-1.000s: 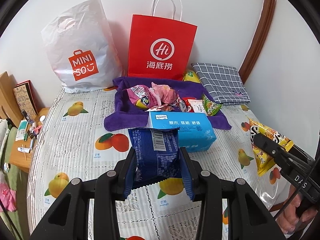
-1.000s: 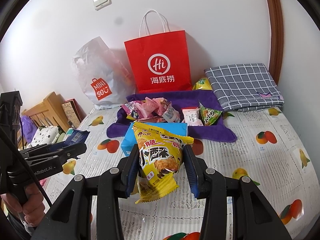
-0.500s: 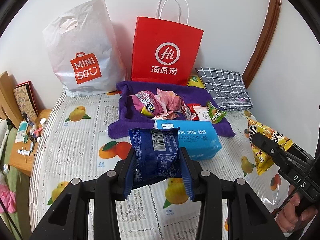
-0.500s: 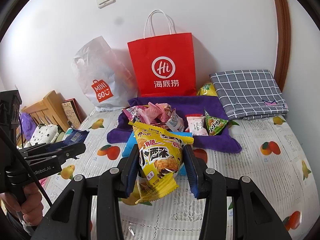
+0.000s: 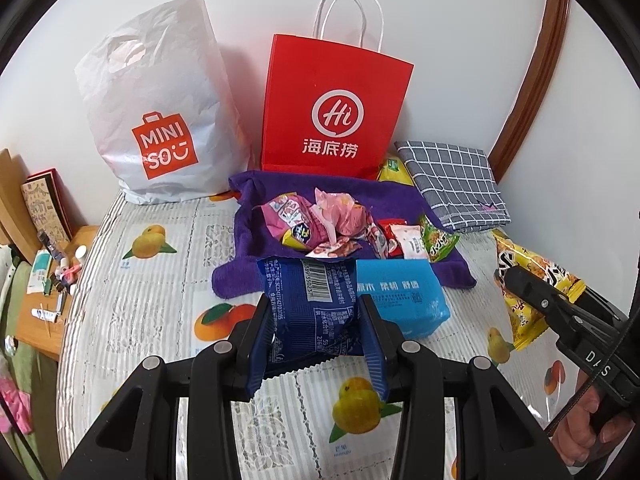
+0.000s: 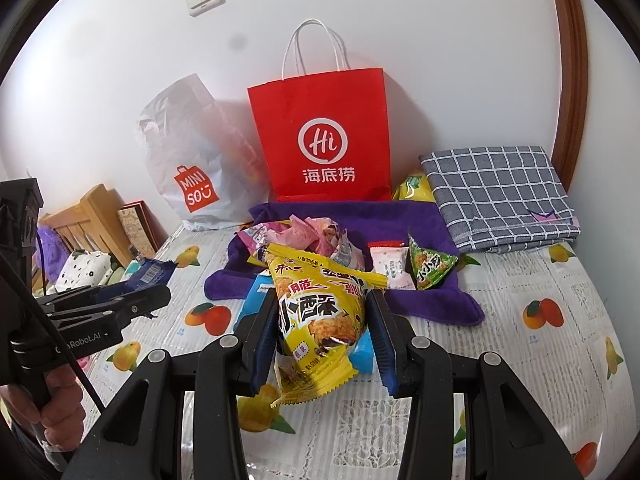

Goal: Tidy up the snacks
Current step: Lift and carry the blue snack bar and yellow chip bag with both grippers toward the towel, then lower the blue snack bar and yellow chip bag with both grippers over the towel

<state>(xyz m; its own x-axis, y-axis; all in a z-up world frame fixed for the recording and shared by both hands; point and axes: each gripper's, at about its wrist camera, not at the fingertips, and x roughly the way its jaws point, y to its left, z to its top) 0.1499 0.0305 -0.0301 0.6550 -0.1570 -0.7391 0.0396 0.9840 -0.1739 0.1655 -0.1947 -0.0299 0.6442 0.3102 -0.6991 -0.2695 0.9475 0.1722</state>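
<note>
Blue snack packet [image 5: 316, 312] we hold clamped in our left tongs [image 5: 316, 344] | yellow snack bag [image 6: 320, 316] clamped in our right tongs [image 6: 324, 344] | both raised above the bed [image 5: 152, 320], before the purple towel [image 5: 256, 248] with other snacks.

Left tool [image 5: 316, 344] and right tool [image 6: 324, 344] clamped, angled downward

Both wrist views toward red bag [image 5: 336, 104]
</note>
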